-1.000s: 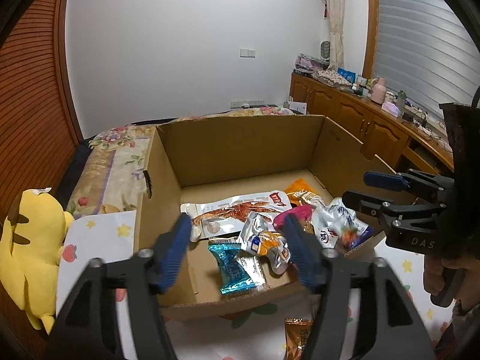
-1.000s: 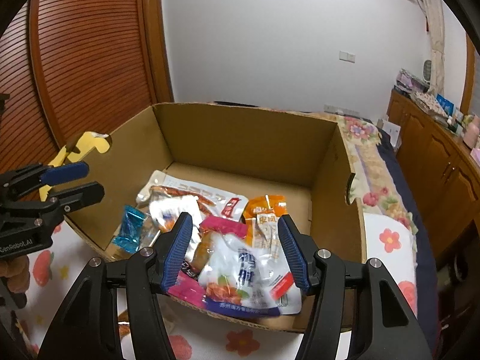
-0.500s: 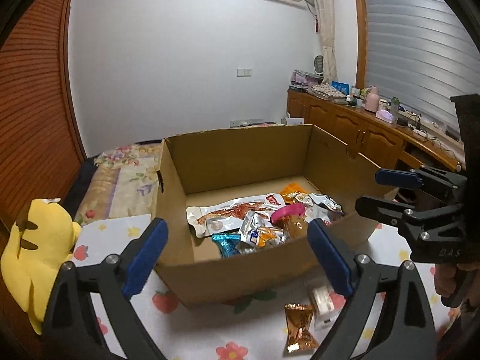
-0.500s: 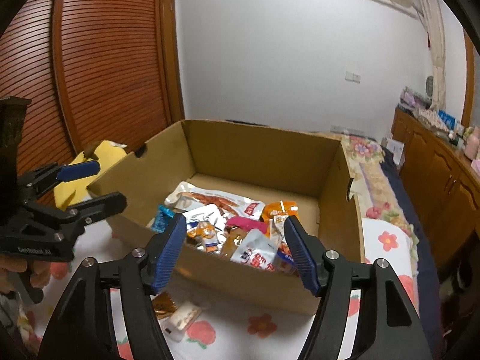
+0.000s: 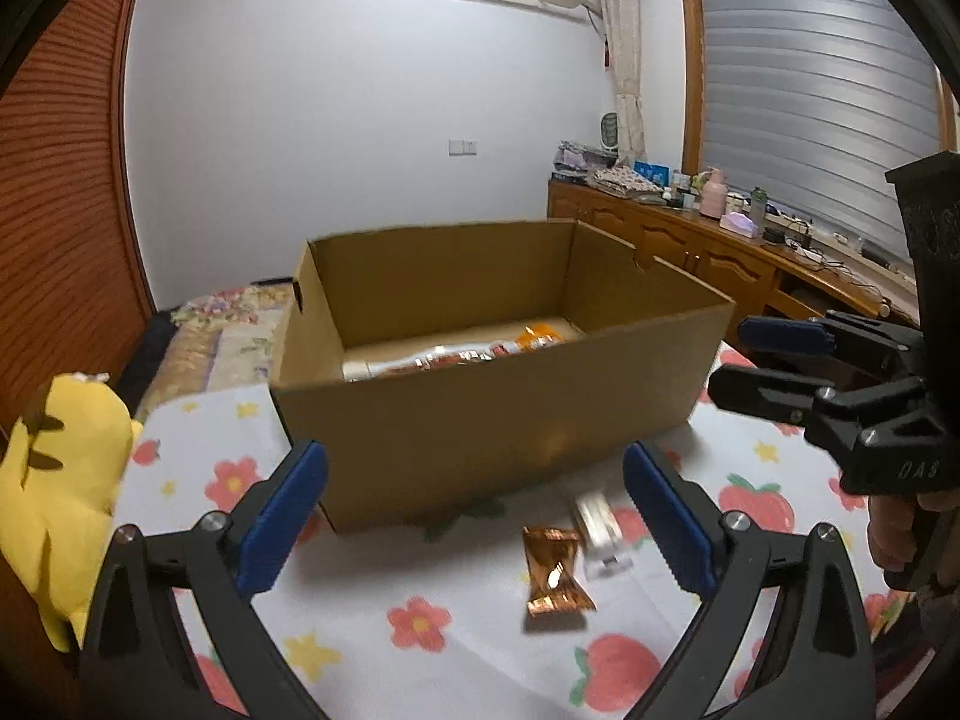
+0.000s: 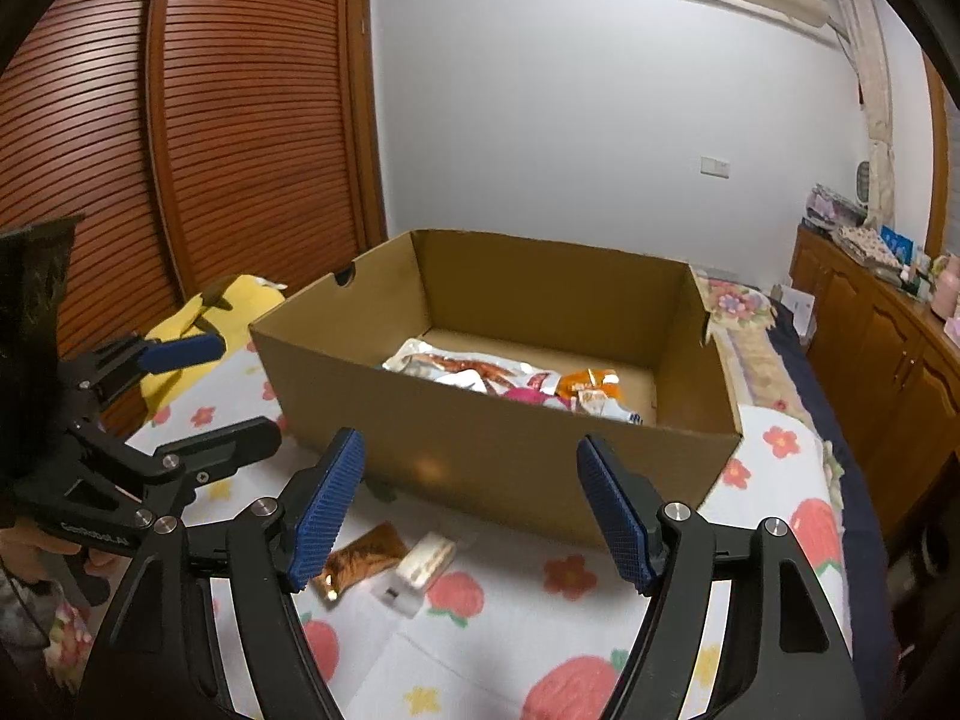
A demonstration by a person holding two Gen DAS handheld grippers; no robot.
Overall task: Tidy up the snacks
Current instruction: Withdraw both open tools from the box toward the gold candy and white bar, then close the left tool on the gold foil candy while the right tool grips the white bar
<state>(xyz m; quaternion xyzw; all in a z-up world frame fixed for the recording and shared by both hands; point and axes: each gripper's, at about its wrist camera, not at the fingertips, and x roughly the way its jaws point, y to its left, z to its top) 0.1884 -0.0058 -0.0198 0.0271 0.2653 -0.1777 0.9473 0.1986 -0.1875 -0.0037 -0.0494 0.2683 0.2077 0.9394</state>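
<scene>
An open cardboard box (image 5: pixel 492 414) (image 6: pixel 498 450) stands on a flower-print cloth and holds several snack packets (image 6: pixel 480 372). Two snacks lie on the cloth in front of the box: a copper foil packet (image 5: pixel 552 570) (image 6: pixel 360 558) and a small white packet (image 5: pixel 597 531) (image 6: pixel 423 564). My left gripper (image 5: pixel 474 516) is open and empty, held back from the box above the cloth. My right gripper (image 6: pixel 474 504) is open and empty, also in front of the box. Each gripper shows in the other's view: the right one (image 5: pixel 774 363), the left one (image 6: pixel 222 396).
A yellow plush toy (image 5: pixel 54 480) (image 6: pixel 204 324) lies left of the box. A floral bed cover (image 5: pixel 222 336) lies behind. A wooden sideboard (image 5: pixel 720 258) with small items runs along the right wall. A slatted wooden door (image 6: pixel 180 120) is at the left.
Both grippers have pulled back and down from over the box to in front of it. The left gripper's jaws have opened wider. The two loose snacks on the cloth came into view.
</scene>
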